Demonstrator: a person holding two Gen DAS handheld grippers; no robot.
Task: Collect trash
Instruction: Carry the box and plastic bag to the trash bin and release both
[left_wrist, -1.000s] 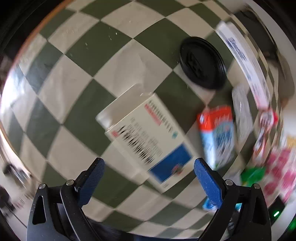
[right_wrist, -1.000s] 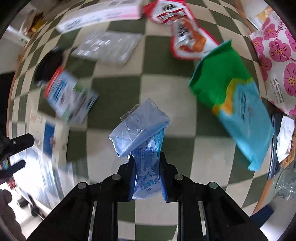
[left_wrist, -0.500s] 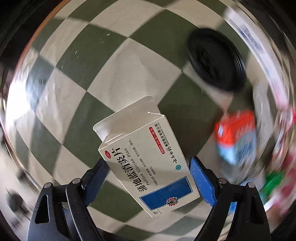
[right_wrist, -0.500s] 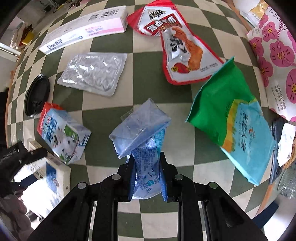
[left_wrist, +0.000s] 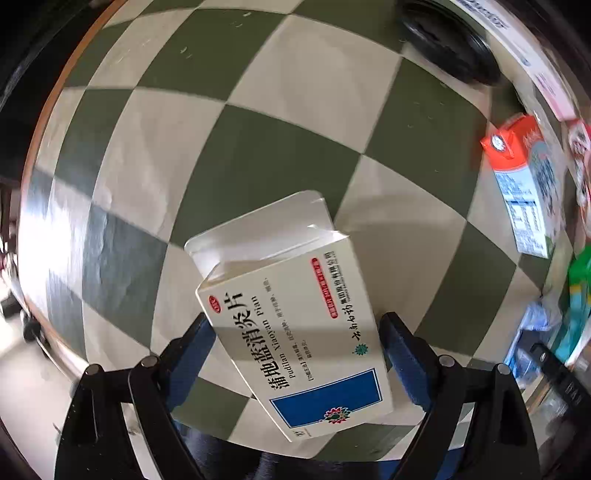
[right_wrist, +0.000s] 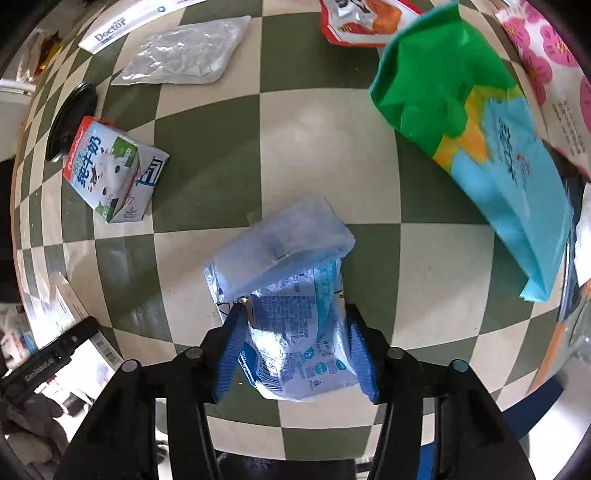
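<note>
My left gripper (left_wrist: 295, 343) is shut on a white medicine box (left_wrist: 295, 317) with a blue panel and an open flap, held above the checkered table (left_wrist: 258, 147). My right gripper (right_wrist: 295, 350) is shut on a crumpled blue plastic wrapper (right_wrist: 288, 280), held above the table. A milk carton (right_wrist: 110, 173) lies left of the right gripper and shows at the right edge of the left wrist view (left_wrist: 524, 188). The left gripper and its box show at the lower left of the right wrist view (right_wrist: 55, 350).
A black lid (right_wrist: 70, 118), a clear blister pack (right_wrist: 184, 55), a long white box (right_wrist: 125, 22), a red snack bag (right_wrist: 369, 18), a green and blue bag (right_wrist: 472, 129) and a pink flowered bag (right_wrist: 554, 74) lie on the table. The table's wooden edge (left_wrist: 48, 122) runs at left.
My left gripper has closed on the medicine box and lifted it toward the left. My right gripper still holds the wrapper and has shifted over the table.
</note>
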